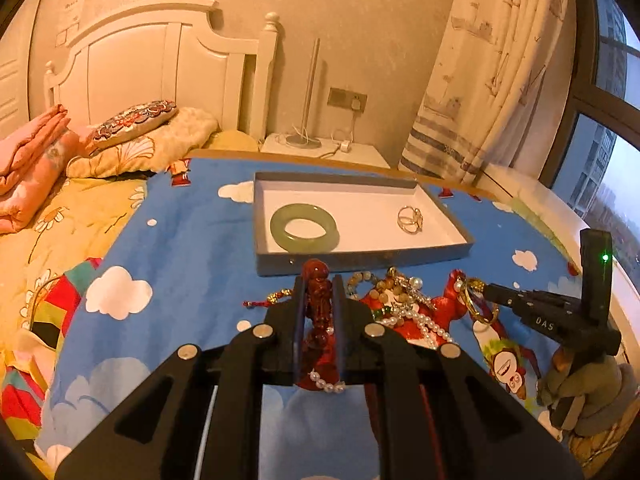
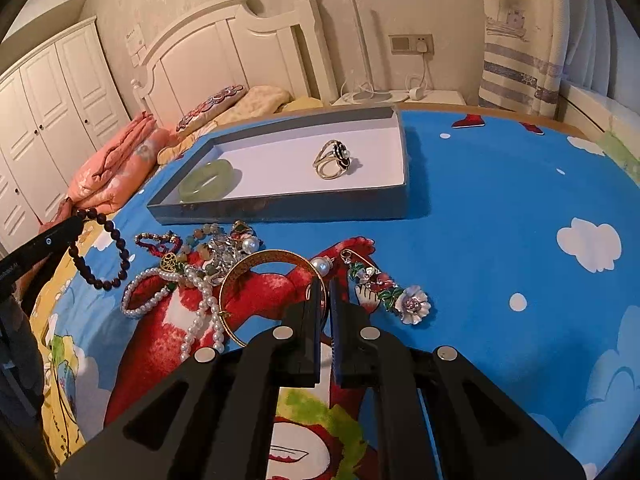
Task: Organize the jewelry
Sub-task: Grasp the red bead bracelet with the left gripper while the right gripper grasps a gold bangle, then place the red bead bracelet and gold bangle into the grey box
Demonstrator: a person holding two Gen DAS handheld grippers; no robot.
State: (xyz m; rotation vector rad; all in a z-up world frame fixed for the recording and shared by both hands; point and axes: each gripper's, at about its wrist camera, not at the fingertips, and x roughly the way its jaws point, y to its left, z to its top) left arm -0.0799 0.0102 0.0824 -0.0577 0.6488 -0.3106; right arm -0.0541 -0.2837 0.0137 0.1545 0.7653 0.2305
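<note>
Right wrist: one tray (image 2: 280,210), two pieces inside

Left tool (image 1: 319,280) clamps a dark red beaded bracelet (image 1: 318,312); shallow grey tray (image 1: 360,258) at twelve o'clock holds a green jade bangle (image 1: 304,227).

White headboard (image 1: 160,64), wardrobe (image 2: 48,120), curtain (image 1: 488,68), window (image 1: 608,92).

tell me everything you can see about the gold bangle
The gold bangle is a thin, shiny, yellow metal hoop, seemingly with a small clasp on its near rim. The right gripper is closed on its right side. In the left wrist view it hangs tilted from the fingertips. It sits beside the jewelry pile, with the pearl strand against its left edge, above the blue bedsheet. It is not in the tray.
</note>
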